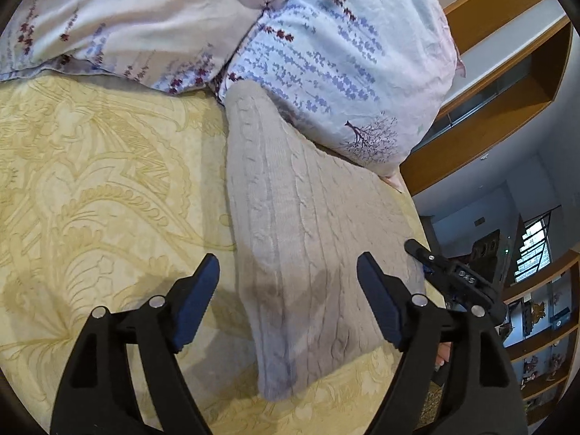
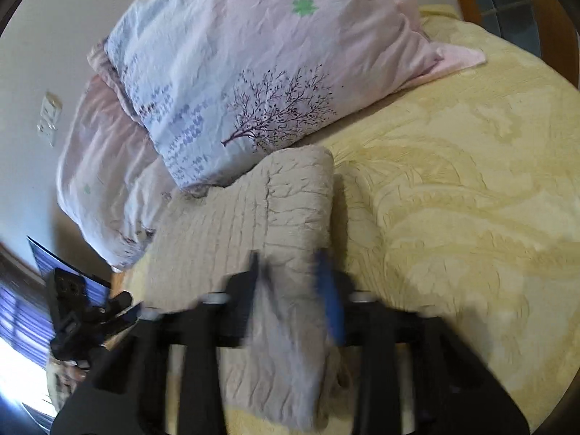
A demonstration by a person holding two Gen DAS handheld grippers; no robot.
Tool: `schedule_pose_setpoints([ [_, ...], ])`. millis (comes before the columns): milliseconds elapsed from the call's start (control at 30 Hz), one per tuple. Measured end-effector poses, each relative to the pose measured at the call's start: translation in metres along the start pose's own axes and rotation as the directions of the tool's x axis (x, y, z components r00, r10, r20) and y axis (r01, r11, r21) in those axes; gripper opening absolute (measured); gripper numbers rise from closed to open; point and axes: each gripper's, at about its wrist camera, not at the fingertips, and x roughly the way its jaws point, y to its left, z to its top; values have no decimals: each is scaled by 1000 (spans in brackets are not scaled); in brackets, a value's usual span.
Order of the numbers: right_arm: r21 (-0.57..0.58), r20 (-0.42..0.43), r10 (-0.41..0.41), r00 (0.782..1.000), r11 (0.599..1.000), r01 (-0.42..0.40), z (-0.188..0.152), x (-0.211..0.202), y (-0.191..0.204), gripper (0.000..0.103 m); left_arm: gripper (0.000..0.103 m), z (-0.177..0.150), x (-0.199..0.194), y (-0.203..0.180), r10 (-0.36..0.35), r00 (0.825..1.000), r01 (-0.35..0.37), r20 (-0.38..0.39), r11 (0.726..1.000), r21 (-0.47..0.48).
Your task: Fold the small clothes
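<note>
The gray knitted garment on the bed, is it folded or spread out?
Folded. The gray knitted garment lies as a narrow, thick strip with a doubled rounded edge on the yellow bedspread.

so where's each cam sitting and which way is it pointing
Left wrist: on the left gripper, looking along its open fingers at the grey knit garment on the yellow bedspread, pillows beyond; the right gripper shows at right.
Right wrist: on the right gripper, blurred, fingers closed on the same garment, facing the pillows; the left gripper shows at left.
Shared: garment, bedspread, tree-print pillow.
</note>
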Motion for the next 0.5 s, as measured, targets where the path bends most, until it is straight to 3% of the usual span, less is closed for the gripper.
schedule_pose_setpoints([
  [133,-14,88,-60,994,998,62,3,-11,-5,7,79,3,9,-4,14,1000,-14,2,1000,14],
  [200,-1,61,-102,993,995,102,2,-4,-12,3,79,4,14,-6,21,1000,-21,0,999,23],
  [367,-6,12,-88,996,996,88,-3,8,-14,3,79,6,21,-7,22,1000,-21,-10,999,27],
  [467,44,23,-17,1000,999,16,1,1,-18,11,79,7,25,-5,17,1000,-17,-19,1000,19],
  [500,73,25,27,999,997,-29,3,-2,-21,26,79,7,25,-4,17,1000,-17,-19,1000,17],
])
